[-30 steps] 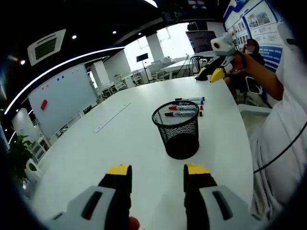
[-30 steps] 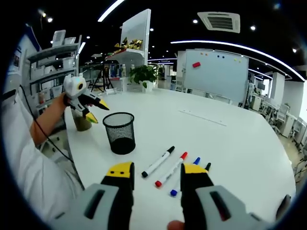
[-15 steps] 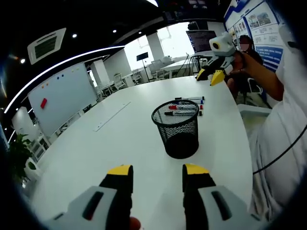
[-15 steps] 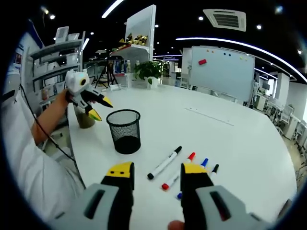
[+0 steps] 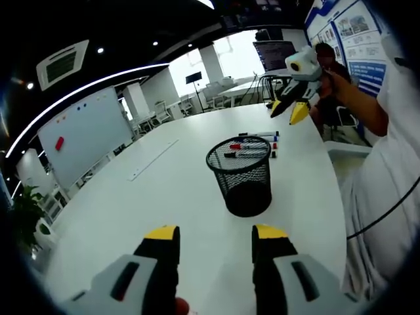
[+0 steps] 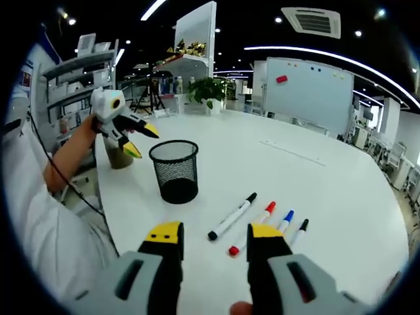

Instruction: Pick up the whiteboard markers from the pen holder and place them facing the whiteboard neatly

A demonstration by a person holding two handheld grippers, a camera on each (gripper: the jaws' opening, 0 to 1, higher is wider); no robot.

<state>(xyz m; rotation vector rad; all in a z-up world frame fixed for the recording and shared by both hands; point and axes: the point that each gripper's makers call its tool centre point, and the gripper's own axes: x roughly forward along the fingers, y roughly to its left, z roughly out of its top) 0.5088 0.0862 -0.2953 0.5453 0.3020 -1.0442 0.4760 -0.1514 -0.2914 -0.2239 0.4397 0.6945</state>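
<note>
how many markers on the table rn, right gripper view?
4, lying in a row beside the mesh pen holder: black-capped marker nearest it, then red-capped marker, blue-capped marker, and a second black-capped marker. The holder looks empty, though its mesh may hide something.

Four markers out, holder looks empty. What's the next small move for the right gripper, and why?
Probably ease the right gripper down onto the black marker and turn it parallel with the others. Its jaws are open and empty just above the row. The red, blue and second black marker lie side by side towards the whiteboard; this one is skewed. The holder looks empty.
</note>
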